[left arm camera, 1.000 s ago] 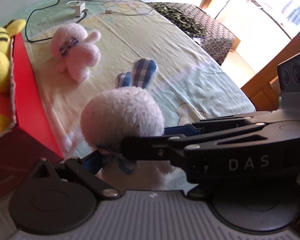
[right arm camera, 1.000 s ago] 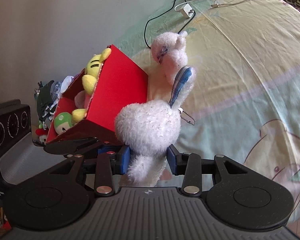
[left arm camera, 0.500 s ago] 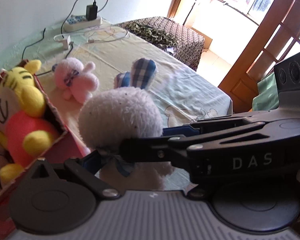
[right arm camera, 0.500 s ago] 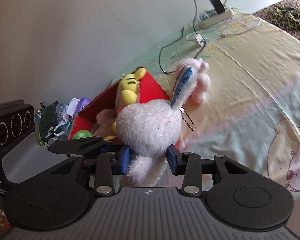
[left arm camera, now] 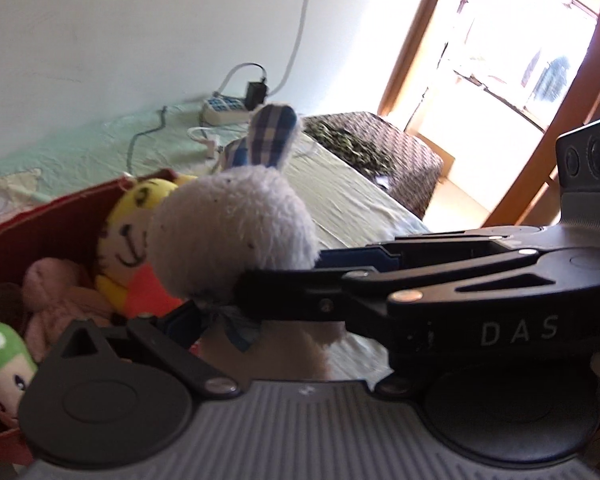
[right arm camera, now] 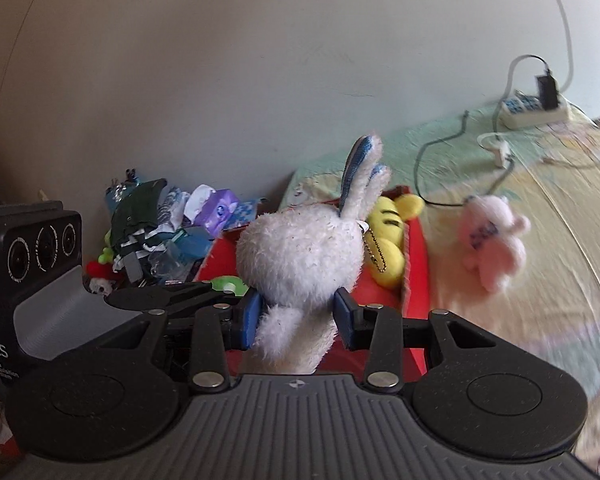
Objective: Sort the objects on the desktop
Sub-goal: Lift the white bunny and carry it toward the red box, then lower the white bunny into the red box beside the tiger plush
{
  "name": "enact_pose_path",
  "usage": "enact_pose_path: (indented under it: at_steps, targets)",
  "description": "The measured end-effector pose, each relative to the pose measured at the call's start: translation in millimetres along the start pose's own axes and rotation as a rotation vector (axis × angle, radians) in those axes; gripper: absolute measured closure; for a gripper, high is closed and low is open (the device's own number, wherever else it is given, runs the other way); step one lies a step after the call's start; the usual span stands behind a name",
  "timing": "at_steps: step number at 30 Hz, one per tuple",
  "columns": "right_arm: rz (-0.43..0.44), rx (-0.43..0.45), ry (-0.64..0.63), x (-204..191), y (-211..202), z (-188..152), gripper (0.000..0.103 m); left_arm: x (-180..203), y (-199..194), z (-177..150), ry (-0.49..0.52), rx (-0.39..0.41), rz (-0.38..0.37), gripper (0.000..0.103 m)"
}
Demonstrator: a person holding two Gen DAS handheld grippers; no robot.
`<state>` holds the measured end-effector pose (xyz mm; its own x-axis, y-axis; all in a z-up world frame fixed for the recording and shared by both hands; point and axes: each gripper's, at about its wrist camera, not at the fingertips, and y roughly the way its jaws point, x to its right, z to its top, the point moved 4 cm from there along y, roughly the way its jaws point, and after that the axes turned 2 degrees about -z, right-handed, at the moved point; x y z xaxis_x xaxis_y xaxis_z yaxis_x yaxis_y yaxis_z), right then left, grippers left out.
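Note:
A white plush bunny [right arm camera: 300,256] with blue checked ears hangs above the open red box [right arm camera: 414,280]. My right gripper [right arm camera: 298,316] is shut on its body, blue pads pressed into both sides. In the left wrist view the bunny [left arm camera: 232,232] fills the middle, between the fingers of my left gripper [left arm camera: 292,320]. Its left pad [left arm camera: 180,316] lies beside the bunny's bow. Its other finger is hidden by the right gripper, which crosses from the right. The red box [left arm camera: 40,216] holds a yellow tiger plush [left arm camera: 136,232], a pink plush [left arm camera: 56,292] and a green mushroom toy [left arm camera: 0,352].
A pink plush rabbit [right arm camera: 492,240] lies on the bed sheet to the right of the box. A heap of small toys and packets [right arm camera: 160,220] sits against the wall behind the box. A power strip [right arm camera: 532,110] with cables lies at the far end, and a dark patterned stool [left arm camera: 372,148] stands beyond the bed.
Both grippers have risen and swung towards the wall with the white bunny. It has gone from beside the red box's outer wall to above the open box.

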<state>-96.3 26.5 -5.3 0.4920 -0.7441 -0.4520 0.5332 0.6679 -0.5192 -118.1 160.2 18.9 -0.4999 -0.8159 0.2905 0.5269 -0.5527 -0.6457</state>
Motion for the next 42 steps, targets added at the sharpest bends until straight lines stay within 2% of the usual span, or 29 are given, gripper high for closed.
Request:
enact_pose_path:
  at_steps: [8,17,22,33,42]
  targets:
    - [0.05,-0.046,-0.075,-13.3,48.5,13.3,0.062,-49.6,-2.9,1.1,-0.081,0.043,0.064,0.004]
    - [0.054,-0.123,-0.132,-6.9,97.0,20.5,0.063,-94.1,24.9,-5.1,-0.223,0.027,0.078,0.005]
    - [0.035,-0.155,-0.152,0.1,115.3,19.0,0.064,-104.1,37.8,-6.2,-0.251,0.002,0.103,0.005]
    - [0.066,-0.229,-0.085,18.3,142.5,13.0,0.064,-125.6,61.8,-15.0,-0.297,-0.081,0.111,0.004]
    - [0.098,-0.255,-0.041,25.0,148.9,11.9,0.064,-128.7,66.3,-13.9,-0.294,-0.099,0.123,0.004]
